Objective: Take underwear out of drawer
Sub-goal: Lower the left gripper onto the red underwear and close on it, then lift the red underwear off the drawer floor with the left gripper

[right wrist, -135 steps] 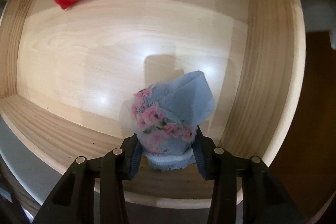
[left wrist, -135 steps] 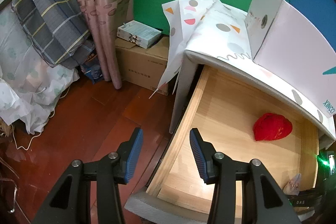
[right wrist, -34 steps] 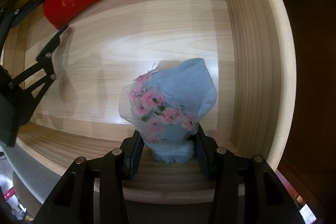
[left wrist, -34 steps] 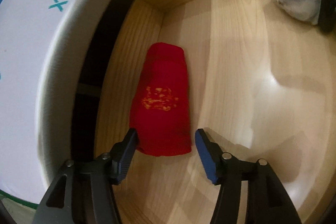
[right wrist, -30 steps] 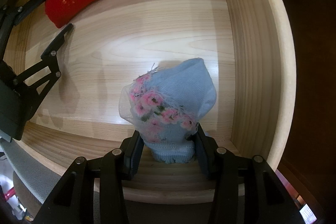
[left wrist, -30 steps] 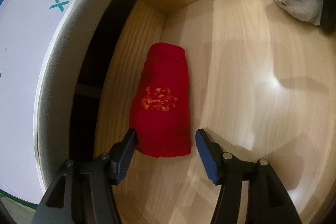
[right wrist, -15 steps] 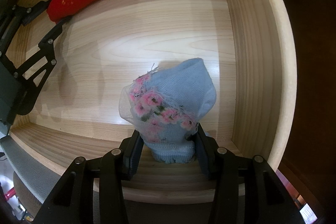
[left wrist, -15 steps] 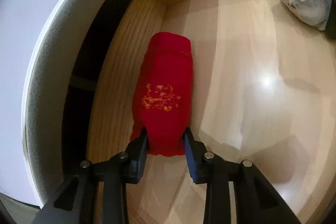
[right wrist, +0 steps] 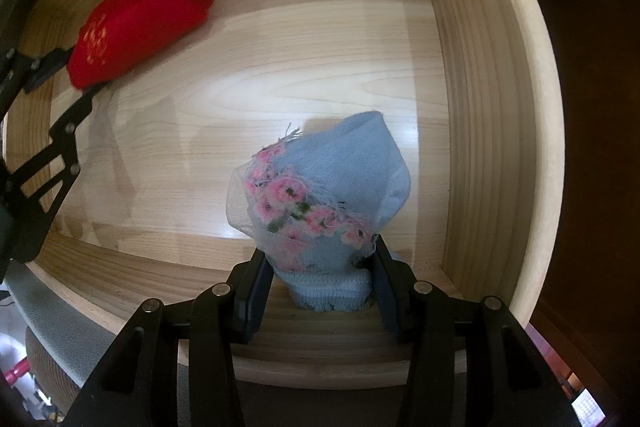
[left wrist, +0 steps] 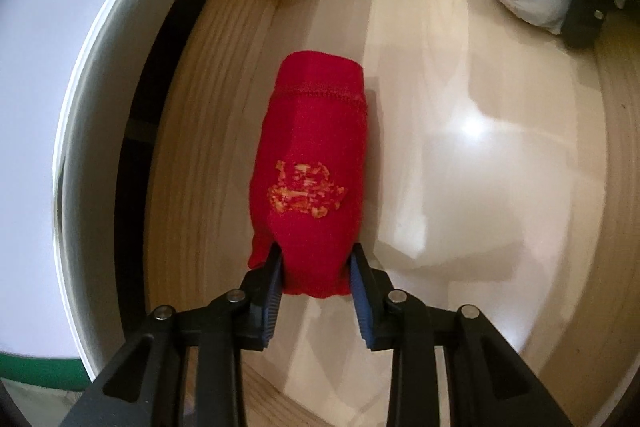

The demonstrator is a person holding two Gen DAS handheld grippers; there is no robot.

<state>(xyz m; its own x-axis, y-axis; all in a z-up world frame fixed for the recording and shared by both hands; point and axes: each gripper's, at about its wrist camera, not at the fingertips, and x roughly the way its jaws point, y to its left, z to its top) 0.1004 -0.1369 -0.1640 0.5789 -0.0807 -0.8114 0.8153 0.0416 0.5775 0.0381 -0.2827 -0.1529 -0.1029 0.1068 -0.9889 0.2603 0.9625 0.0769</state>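
The left hand-held gripper (left wrist: 316,277) has its blue pads pressed on the near end of the red underwear (left wrist: 310,175), a rolled piece with a gold printed mark (too broken up to read) on its upper side. The roll lies along the left part of the wooden drawer (left wrist: 460,155), close to the left wall, its open far end toward the back corner. The right hand-held gripper (right wrist: 320,281) is clamped narrowly on the light blue underwear (right wrist: 320,203), which has pink flower trim and a strip of mesh, near the drawer's front right corner. Left of the drawer, a white box (left wrist: 60,39) shows teal letters "XINC", the rest cut off by the frame edge.
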